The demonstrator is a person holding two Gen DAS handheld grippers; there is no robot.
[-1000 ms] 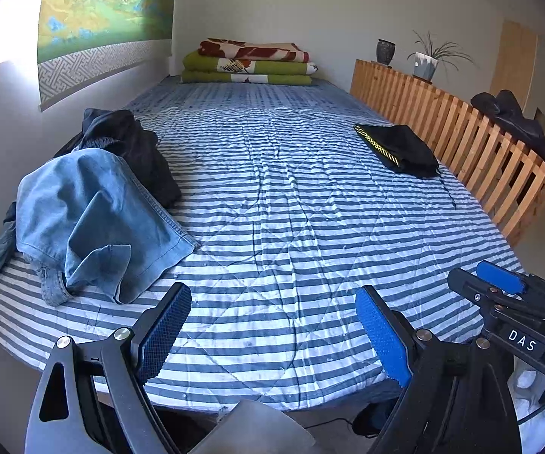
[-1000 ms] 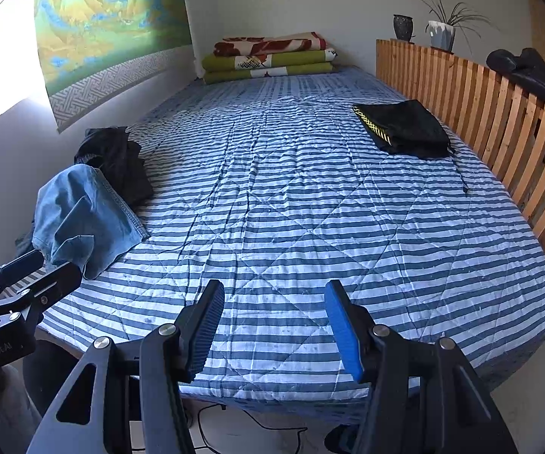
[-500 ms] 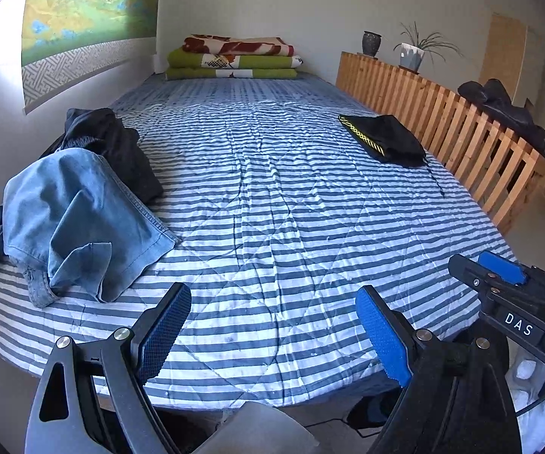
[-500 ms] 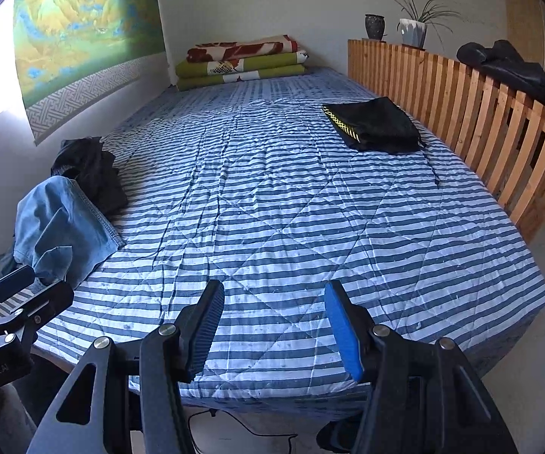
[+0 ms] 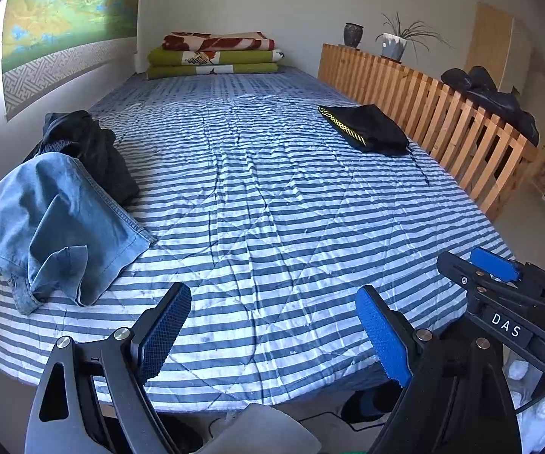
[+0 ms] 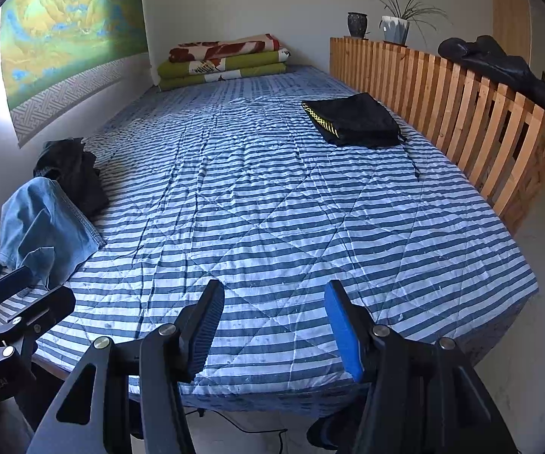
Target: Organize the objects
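Bedding in blue and white stripes covers the bed (image 5: 272, 196), which serves as the landmark for everything else. Both claws hover at its foot end, above the edge of the mattress. The left claw (image 5: 272, 335) has its blue-padded fingers spread wide with nothing between them, and the right claw (image 6: 274, 331) is likewise spread and holds nothing. In the left wrist view the right claw shows at the bed's foot corner on the rail side, apart from the cover.

A crumpled denim garment (image 5: 56, 227) lies on the bed near its foot, on the side along the wall, partly hanging past the mattress edge. A dark garment (image 5: 90, 147) is bunched just behind the denim toward the head of the bed, touching it and partly under it. A folded black garment with a yellow patterned band (image 6: 351, 119) rests flat on the opposite side of the bed, near the wooden slatted rail (image 6: 461, 102), with a thin cord trailing from it toward the foot.

At the head of the bed sits a stack of folded blankets (image 5: 215, 55), green below, red and cream on top. A potted plant (image 6: 397, 26) and a dark vase (image 6: 357, 24) stand on the rail's far end.
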